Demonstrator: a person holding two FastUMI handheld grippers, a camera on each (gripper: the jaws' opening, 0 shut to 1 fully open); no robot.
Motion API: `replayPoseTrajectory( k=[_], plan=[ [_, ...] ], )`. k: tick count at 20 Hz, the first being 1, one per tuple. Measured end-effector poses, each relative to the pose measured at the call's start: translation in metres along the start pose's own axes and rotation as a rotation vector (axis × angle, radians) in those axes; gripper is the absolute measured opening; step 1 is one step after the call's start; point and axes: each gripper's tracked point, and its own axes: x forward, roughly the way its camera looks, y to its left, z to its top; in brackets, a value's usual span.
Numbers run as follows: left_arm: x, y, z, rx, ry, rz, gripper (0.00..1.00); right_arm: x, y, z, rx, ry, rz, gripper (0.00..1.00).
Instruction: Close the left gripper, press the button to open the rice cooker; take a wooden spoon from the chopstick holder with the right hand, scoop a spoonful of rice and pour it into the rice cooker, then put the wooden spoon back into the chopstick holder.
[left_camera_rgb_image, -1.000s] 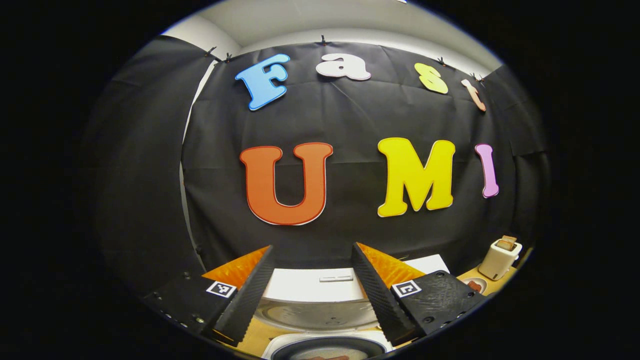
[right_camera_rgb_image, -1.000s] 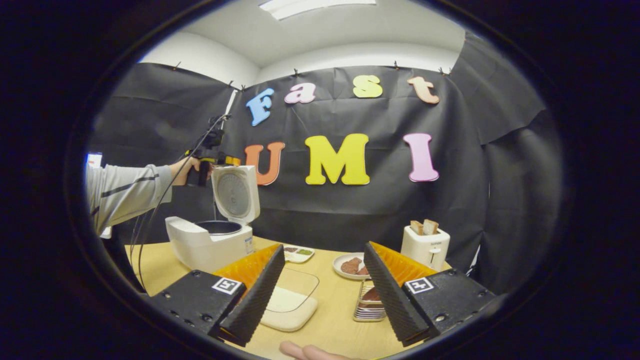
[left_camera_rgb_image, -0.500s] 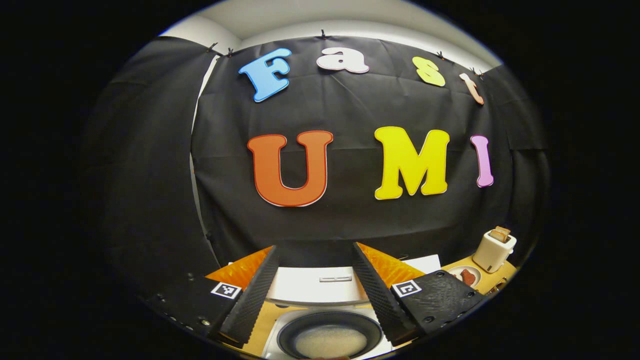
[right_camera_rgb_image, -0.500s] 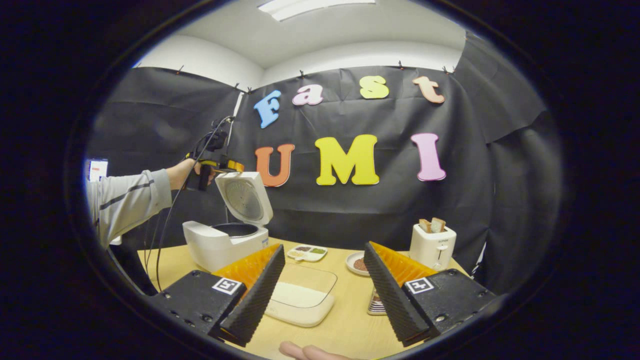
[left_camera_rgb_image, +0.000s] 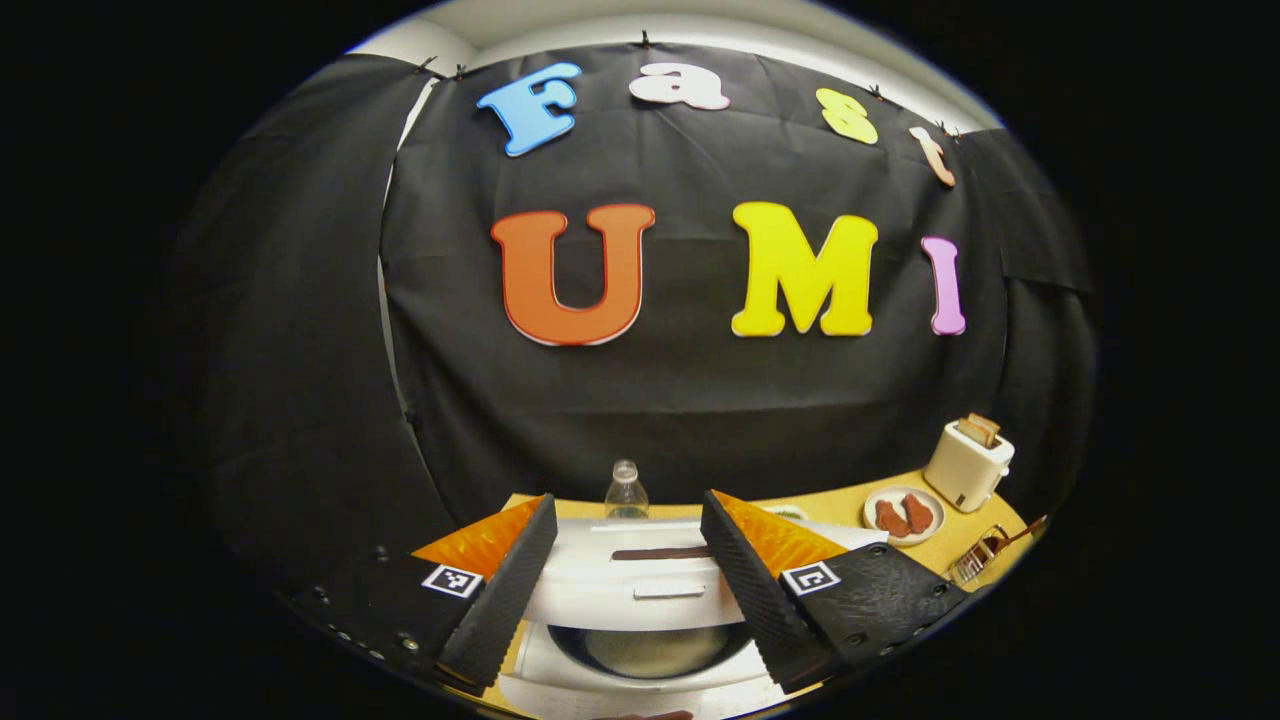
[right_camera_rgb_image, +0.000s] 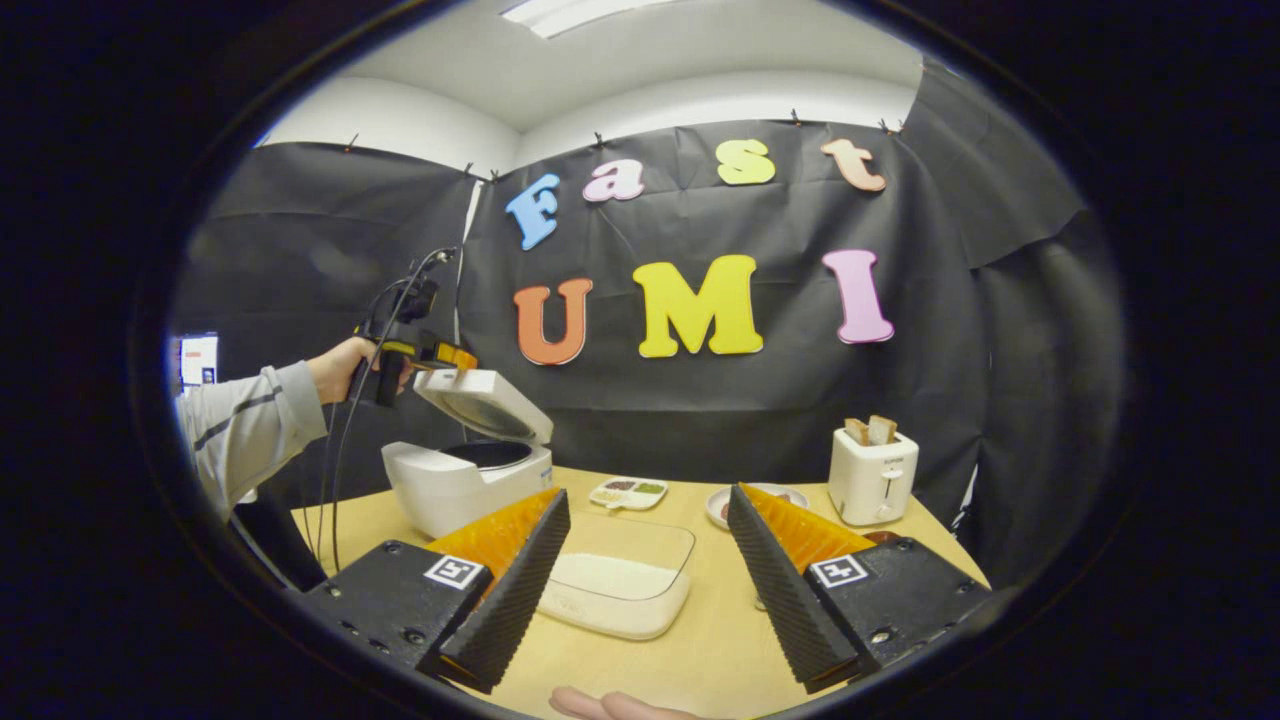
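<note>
Lid (right_camera_rgb_image: 487, 402) hangs half-lowered over the cooker (right_camera_rgb_image: 462, 487) at ten o'clock — left gripper (left_camera_rgb_image: 625, 590) above it, fingers apart, likely pushing it shut. Right gripper (right_camera_rgb_image: 648, 590) waits empty, fingers apart, over the rice tray (right_camera_rgb_image: 618, 586) — spoon work looks finished.

The left tool (left_camera_rgb_image: 625, 570) stands open above the cooker (left_camera_rgb_image: 640, 640), its half-raised lid (left_camera_rgb_image: 640, 590) between the fingers. Behind the lid a bottle (left_camera_rgb_image: 626, 492) stands on the bench (left_camera_rgb_image: 950, 545); a plate (left_camera_rgb_image: 903, 515) and toaster (left_camera_rgb_image: 967, 465) sit far right.
</note>
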Motion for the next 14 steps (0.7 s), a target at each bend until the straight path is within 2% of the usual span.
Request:
replayPoseTrajectory(
  k=[3, 6, 9, 14],
  plan=[
    [-0.008, -0.012, -0.029, 0.02, 0.039, -0.039, 0.88, -0.003, -0.001, 0.002, -0.001, -0.003, -0.014, 1.0],
    [-0.013, -0.012, -0.057, -0.04, 0.105, -0.066, 0.89, -0.009, -0.003, 0.007, -0.005, -0.033, -0.034, 1.0],
    [-0.017, -0.015, -0.082, -0.006, 0.173, -0.065, 0.92, -0.012, -0.007, 0.013, -0.035, -0.063, -0.059, 0.99],
    [-0.025, -0.018, -0.123, -0.023, 0.335, -0.046, 0.92, -0.013, -0.004, 0.017, -0.08, -0.082, -0.059, 1.0]
  ],
)
